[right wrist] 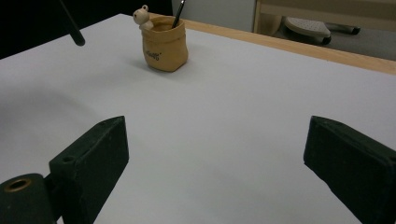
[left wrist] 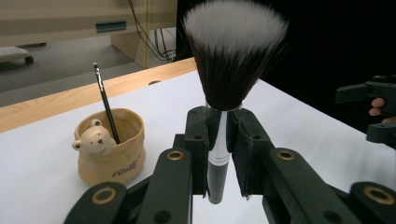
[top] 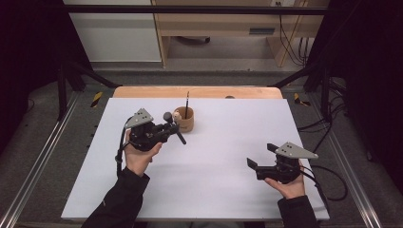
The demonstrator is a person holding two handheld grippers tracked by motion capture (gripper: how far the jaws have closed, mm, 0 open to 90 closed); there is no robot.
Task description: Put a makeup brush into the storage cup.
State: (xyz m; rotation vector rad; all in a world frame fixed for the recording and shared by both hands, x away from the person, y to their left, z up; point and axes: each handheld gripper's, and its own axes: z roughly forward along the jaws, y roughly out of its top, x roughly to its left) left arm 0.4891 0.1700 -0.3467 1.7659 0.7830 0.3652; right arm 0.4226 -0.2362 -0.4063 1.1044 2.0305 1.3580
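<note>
two grippers, one makeup brush, one bear-faced pot

two hand-held grippers are recorded over a white table point(top: 214, 190). the left gripper point(top: 172, 127) is held above the table's far left part, just beside the pot. between its jaws a makeup brush point(left wrist: 224, 93) is clamped by the silver and black handle, as seen in the left gripper view; the pads are pressed against both sides of the handle. the brush stands roughly upright in that view, its dark bristle head with pale tips fanned out above the jaws. in the high view the brush is seen lying nearly level, its head point(top: 167, 115) next to the pot's rim and its handle end pointing toward the table's middle.

one tan pot point(left wrist: 112, 149) is entered, soft and sack-shaped, with a small bear figure point(left wrist: 95, 138) at its rim. it stands upright near the far edge of the table, close to the wooden strip point(top: 197, 91). one thin black pencil point(left wrist: 106, 102) is held in it, leaning slightly.

the right gripper point(top: 260, 155) is held low over the near right part of the table, well apart from the pot. its jaws are spread wide, with nothing between them but bare table surface, as shown in the right gripper view.
</note>
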